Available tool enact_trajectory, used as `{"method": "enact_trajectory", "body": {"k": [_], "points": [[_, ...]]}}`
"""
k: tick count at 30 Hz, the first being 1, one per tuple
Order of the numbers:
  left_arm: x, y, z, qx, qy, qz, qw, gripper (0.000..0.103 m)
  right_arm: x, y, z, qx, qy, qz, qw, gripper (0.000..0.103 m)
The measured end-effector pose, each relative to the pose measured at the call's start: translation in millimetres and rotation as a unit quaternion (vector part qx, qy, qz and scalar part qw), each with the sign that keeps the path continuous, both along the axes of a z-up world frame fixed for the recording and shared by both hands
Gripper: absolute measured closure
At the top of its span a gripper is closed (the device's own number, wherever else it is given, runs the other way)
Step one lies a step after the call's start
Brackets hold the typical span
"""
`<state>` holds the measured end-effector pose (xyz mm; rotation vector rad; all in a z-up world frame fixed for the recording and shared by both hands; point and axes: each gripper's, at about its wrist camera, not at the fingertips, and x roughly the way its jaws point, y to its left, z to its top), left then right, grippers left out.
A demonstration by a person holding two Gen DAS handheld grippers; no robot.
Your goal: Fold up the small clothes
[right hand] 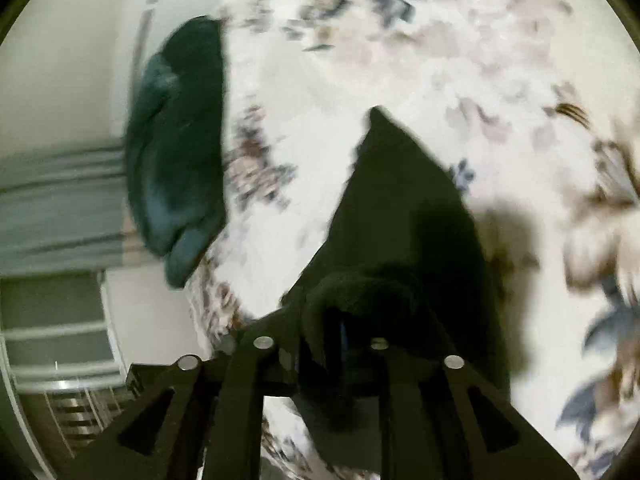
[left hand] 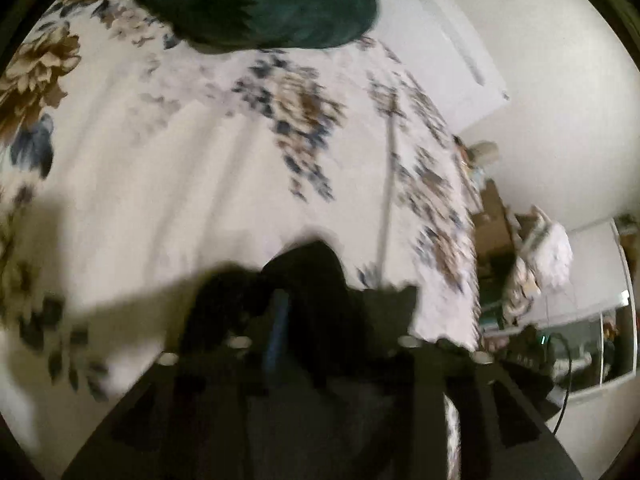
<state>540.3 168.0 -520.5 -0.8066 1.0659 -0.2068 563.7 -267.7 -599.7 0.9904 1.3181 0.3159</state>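
A small black garment hangs from both grippers above a white floral bedsheet (left hand: 160, 168). In the left wrist view my left gripper (left hand: 280, 320) is shut on a bunched part of the black garment (left hand: 316, 272). In the right wrist view my right gripper (right hand: 344, 328) is shut on the black garment (right hand: 396, 208), which spreads forward in a pointed flap over the sheet (right hand: 360, 60). Both views are blurred by motion. The fingertips are hidden in the cloth.
A dark green garment (left hand: 272, 4) lies at the far edge of the bed; it also shows in the right wrist view (right hand: 180, 152). Beyond the bed edge are a white wall (left hand: 560, 80), a pile of clothes (left hand: 536, 264) and a mirror (left hand: 600, 344).
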Motion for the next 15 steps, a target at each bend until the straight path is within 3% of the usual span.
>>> {"method": "enact_trajectory", "body": {"k": [1,3,8,11,15], "points": [[2.3,5.1,-4.6,-0.008,0.004,0.007,0.9999,0.055,6.6,-2.3,-6.7,-0.005,0.004,0.000,1.000,0.078],[-0.6,14.6,-9.4,-0.028,0.003,0.015,0.9995,0.054,5.7,-5.8,-11.9,0.000,-0.006,0.008,1.000,0.050],[-53.8,25.5,7.2,-0.012,-0.026,0.005,0.9996,0.048,-18.2,-16.4,-6.4,-0.034,-0.030,0.052,0.998,0.044],[-101.3,26.2,14.1,-0.001,-0.037,0.007,0.9993,0.042,-34.7,-21.9,1.8,-0.076,-0.041,0.094,0.992,0.019],[-175.3,20.5,3.4,-0.019,-0.003,0.034,0.9992,0.039,-49.2,-26.5,0.4,-0.114,-0.042,0.161,0.979,0.012]]}}
